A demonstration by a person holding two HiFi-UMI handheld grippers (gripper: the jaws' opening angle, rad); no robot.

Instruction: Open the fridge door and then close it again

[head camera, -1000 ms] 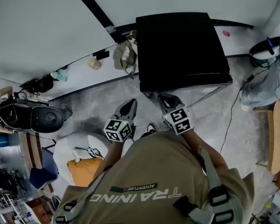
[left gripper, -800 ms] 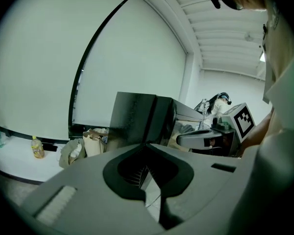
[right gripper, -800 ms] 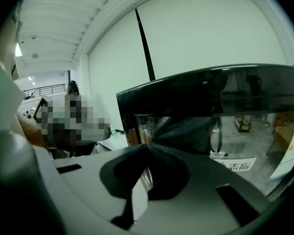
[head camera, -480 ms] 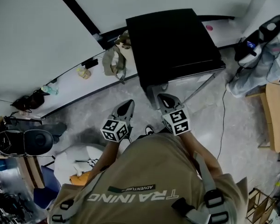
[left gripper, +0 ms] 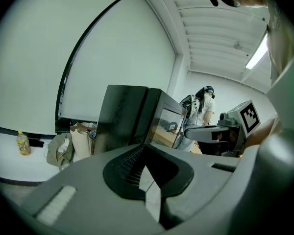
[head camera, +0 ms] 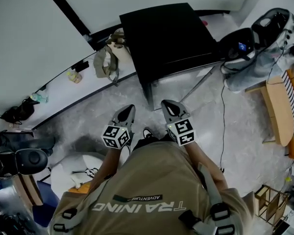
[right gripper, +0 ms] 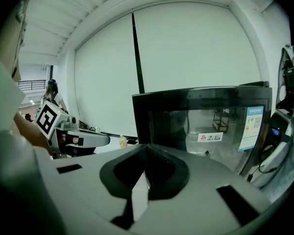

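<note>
The black fridge (head camera: 166, 38) stands against the white wall; I see its top from above in the head view. Its glass door (right gripper: 220, 131), with stickers on it, faces me and looks closed. My left gripper (head camera: 125, 115) and right gripper (head camera: 169, 109) are held side by side in front of my chest, pointing at the fridge, with a strip of floor between them and the door. Both are shut with nothing in them, as the left gripper (left gripper: 147, 160) and right gripper (right gripper: 146, 168) show in their own views. Neither touches the fridge.
A beige bag (head camera: 105, 62) and a small bottle (head camera: 74, 76) sit on the low ledge left of the fridge. A person (head camera: 255, 53) and a wooden table (head camera: 279, 111) are at the right. A cable (head camera: 223, 116) runs across the floor. A white seat (head camera: 78, 165) is at my left.
The fridge has slid up and left in the head view and lies farther from the gripper tips. Both grippers stay shut and side by side.
</note>
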